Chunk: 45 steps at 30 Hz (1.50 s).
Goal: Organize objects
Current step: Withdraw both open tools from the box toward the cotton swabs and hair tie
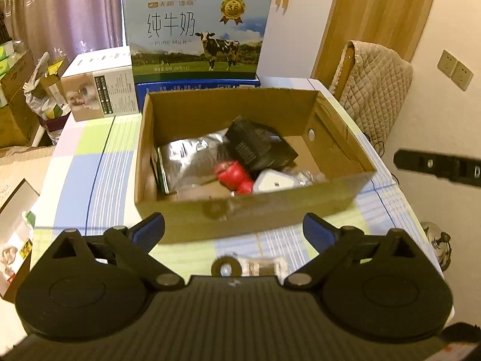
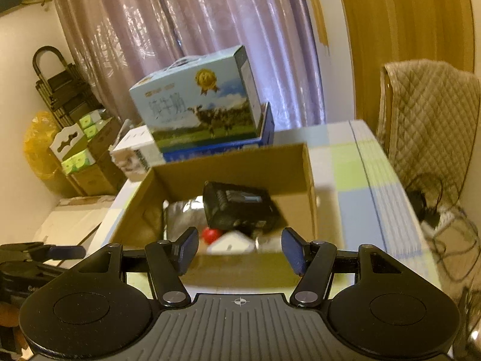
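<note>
An open cardboard box (image 1: 342,198) stands on the checked tablecloth and holds a silver foil pouch (image 1: 189,162), a black packet (image 1: 258,147), a red object (image 1: 233,176) and a white plug-like block (image 1: 273,182). The same box (image 2: 311,180) shows in the right wrist view with the black packet (image 2: 237,207) and white block (image 2: 231,242). My left gripper (image 1: 234,231) is open and empty before the box's near wall. A small clear packet with a round metal piece (image 1: 249,266) lies on the cloth just under it. My right gripper (image 2: 239,251) is open and empty above the box's near edge.
A blue milk carton case (image 1: 198,33) sits on a blue box behind the cardboard box, beside a white product box (image 1: 99,90). A quilt-covered chair (image 1: 372,87) stands at the table's right. Cartons are stacked on the floor at left (image 1: 15,90). Cables lie at right (image 2: 436,210).
</note>
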Each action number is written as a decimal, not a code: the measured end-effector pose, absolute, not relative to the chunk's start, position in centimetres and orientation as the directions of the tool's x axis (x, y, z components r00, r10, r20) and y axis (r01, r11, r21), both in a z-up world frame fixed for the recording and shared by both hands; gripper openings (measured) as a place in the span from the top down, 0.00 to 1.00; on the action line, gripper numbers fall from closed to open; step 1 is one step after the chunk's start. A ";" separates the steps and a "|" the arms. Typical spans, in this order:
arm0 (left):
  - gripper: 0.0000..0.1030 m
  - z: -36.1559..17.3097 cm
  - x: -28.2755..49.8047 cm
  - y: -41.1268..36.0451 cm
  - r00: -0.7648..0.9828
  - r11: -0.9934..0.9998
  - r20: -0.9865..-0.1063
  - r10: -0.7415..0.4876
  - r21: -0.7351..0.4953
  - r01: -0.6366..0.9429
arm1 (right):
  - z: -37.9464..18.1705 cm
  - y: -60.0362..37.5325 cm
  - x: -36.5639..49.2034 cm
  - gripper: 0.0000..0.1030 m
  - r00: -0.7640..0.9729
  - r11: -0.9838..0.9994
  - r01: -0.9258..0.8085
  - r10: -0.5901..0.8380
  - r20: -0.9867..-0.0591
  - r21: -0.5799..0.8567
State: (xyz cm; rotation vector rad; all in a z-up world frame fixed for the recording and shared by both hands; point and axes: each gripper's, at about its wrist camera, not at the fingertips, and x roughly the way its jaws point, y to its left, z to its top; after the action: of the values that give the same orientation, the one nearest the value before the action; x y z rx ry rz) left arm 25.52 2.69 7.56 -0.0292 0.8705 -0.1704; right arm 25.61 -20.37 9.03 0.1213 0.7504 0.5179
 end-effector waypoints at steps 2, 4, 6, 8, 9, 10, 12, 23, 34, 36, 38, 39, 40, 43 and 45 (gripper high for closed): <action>0.05 7.5 24.3 2.6 0.630 0.986 -0.759 -0.163 -0.104 0.130 | 8.6 -20.8 24.3 0.43 0.603 0.866 -0.395 0.496 -0.625 0.305; 0.05 7.4 23.4 2.5 0.628 0.986 -0.761 -0.164 -0.106 0.129 | 8.2 -21.2 22.9 0.43 0.595 0.864 -0.383 0.501 -0.628 0.327; 0.04 7.3 22.4 2.4 0.627 0.987 -0.762 -0.161 -0.105 0.125 | 7.8 -21.8 21.7 0.43 0.592 0.864 -0.366 0.503 -0.629 0.345; 0.04 7.1 21.6 2.5 0.624 0.986 -0.764 -0.164 -0.112 0.121 | 7.5 -22.2 20.5 0.43 0.587 0.861 -0.357 0.509 -0.630 0.363; 0.03 7.1 21.2 2.5 0.625 0.986 -0.763 -0.164 -0.114 0.119 | 7.3 -22.5 19.8 0.43 0.584 0.859 -0.353 0.512 -0.630 0.371; 0.03 7.0 20.7 2.5 0.627 0.987 -0.762 -0.161 -0.113 0.115 | 7.2 -22.6 19.3 0.43 0.582 0.858 -0.350 0.514 -0.630 0.377; 0.03 6.8 19.9 2.7 0.629 0.988 -0.762 -0.155 -0.113 0.106 | 7.1 -23.0 18.3 0.43 0.582 0.857 -0.342 0.515 -0.630 0.385; 0.01 5.4 16.3 4.0 0.630 0.994 -0.769 -0.112 -0.096 0.060 | 5.0 -23.8 14.4 0.43 0.560 0.865 -0.346 0.500 -0.660 0.362; 0.01 3.7 15.5 4.3 0.606 0.993 -0.787 -0.117 -0.106 0.055 | 3.4 -23.3 13.4 0.43 0.533 0.865 -0.359 0.499 -0.684 0.351; 0.01 3.5 15.5 4.4 0.603 0.993 -0.789 -0.117 -0.109 0.051 | 3.2 -23.3 13.4 0.43 0.530 0.865 -0.357 0.498 -0.686 0.352; 0.01 3.4 15.4 4.5 0.602 0.993 -0.790 -0.118 -0.109 0.051 | 3.0 -23.3 13.5 0.43 0.527 0.866 -0.357 0.497 -0.689 0.351; 0.01 3.3 15.4 4.5 0.601 0.993 -0.791 -0.118 -0.109 0.052 | 2.9 -23.3 13.5 0.43 0.525 0.866 -0.356 0.495 -0.692 0.350; 0.01 3.3 15.4 4.5 0.600 0.993 -0.792 -0.118 -0.107 0.054 | 2.8 -23.2 13.5 0.43 0.523 0.867 -0.355 0.495 -0.694 0.350; 0.01 3.0 15.3 4.4 0.599 0.993 -0.792 -0.116 -0.090 0.074 | 2.4 -23.0 13.6 0.43 0.516 0.870 -0.362 0.485 -0.706 0.333; 0.01 2.9 15.3 4.4 0.603 0.992 -0.789 -0.119 -0.072 0.102 | 2.2 -22.6 13.7 0.43 0.512 0.872 -0.384 0.475 -0.715 0.304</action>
State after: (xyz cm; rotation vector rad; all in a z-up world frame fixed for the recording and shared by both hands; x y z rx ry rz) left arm 15.27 4.39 2.85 -0.0206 0.9150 -0.1280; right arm 13.72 -22.63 2.24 0.1116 0.8942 0.5179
